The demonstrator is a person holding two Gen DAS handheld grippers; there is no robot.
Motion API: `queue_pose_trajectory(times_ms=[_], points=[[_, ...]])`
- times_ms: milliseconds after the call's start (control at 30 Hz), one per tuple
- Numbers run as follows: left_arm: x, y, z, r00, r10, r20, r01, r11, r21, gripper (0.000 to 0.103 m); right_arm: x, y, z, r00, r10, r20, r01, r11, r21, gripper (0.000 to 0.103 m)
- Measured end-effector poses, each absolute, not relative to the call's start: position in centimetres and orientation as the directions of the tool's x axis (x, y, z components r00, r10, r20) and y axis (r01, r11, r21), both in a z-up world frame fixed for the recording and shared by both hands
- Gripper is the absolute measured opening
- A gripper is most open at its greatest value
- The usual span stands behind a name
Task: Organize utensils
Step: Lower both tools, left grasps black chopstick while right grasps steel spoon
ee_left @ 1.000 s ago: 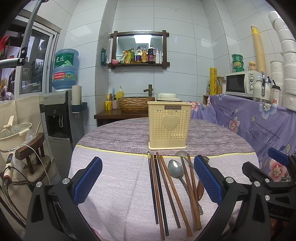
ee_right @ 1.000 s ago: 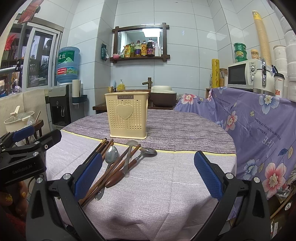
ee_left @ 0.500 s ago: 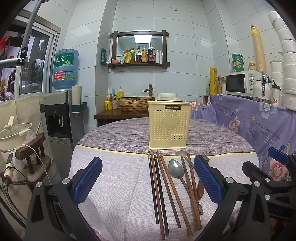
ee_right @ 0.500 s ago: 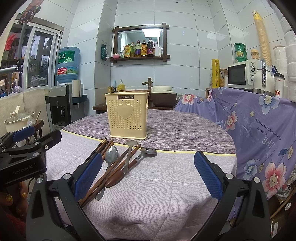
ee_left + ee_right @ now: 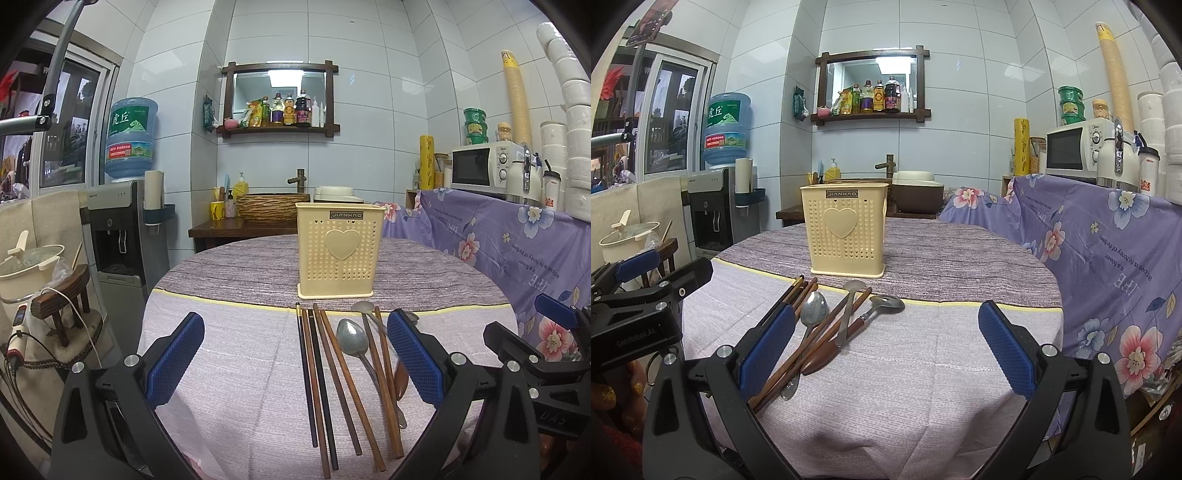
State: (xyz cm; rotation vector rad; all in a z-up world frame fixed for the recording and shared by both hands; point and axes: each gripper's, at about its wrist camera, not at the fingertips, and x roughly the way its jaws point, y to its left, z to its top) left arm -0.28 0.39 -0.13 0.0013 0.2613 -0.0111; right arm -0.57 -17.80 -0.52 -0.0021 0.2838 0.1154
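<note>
1. Your left gripper (image 5: 295, 363) is spread wide above the desk (image 5: 229, 387) and holds nothing.
2. Your right gripper (image 5: 886, 349) is spread just as wide and is also empty.
3. The chopsticks (image 5: 332, 384) and spoons (image 5: 352, 339) lie side by side on the desk, just in front of the yellow utensil holder (image 5: 338, 254), which stands upright.
</note>
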Motion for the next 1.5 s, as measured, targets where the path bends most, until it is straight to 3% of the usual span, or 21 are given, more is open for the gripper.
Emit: queue_pose_trajectory(times_ms=[267, 600, 700, 967, 1300, 1500], points=[[0.3, 0.8, -0.3, 0.961, 0.017, -0.276, -0.013, 1.000, 0.014, 0.098, 0.2, -17.8, -0.6, 0.949, 0.096, -0.301, -0.101, 0.995, -0.002, 0.097], [5.5, 4.4, -1.5, 0.872, 0.009, -0.489, -0.001, 1.000, 0.015, 0.098, 5.4, -19.5, -1.8, 0.894, 0.058, -0.444, -0.074, 0.997, -0.018, 0.097], [7.1, 5.7, -1.5, 0.854, 0.000, -0.521, -0.003, 1.000, -0.005, 0.098, 7.1, -19.5, -2.1, 0.879, 0.051, -0.475, -0.078, 0.996, -0.039, 0.097], [11.0, 4.5, -2.0, 0.785, 0.018, -0.620, 0.042, 0.996, 0.082, 0.098, 12.5, -18.1, -2.7, 0.771, 0.119, -0.625, -0.122, 0.992, 0.039, 0.097], [13.9, 2.9, -3.9, 0.673, -0.052, -0.738, 0.109, 0.994, 0.030, 0.064, 13.4, -16.7, -3.0, 0.766, 0.091, -0.636, -0.110, 0.994, 0.009, 0.097], [14.5, 2.2, -4.8, 0.636, -0.028, -0.771, 0.108, 0.993, 0.053, 0.056, 13.3, -16.8, -2.9, 0.771, 0.086, -0.631, -0.108, 0.994, 0.003, 0.097]])
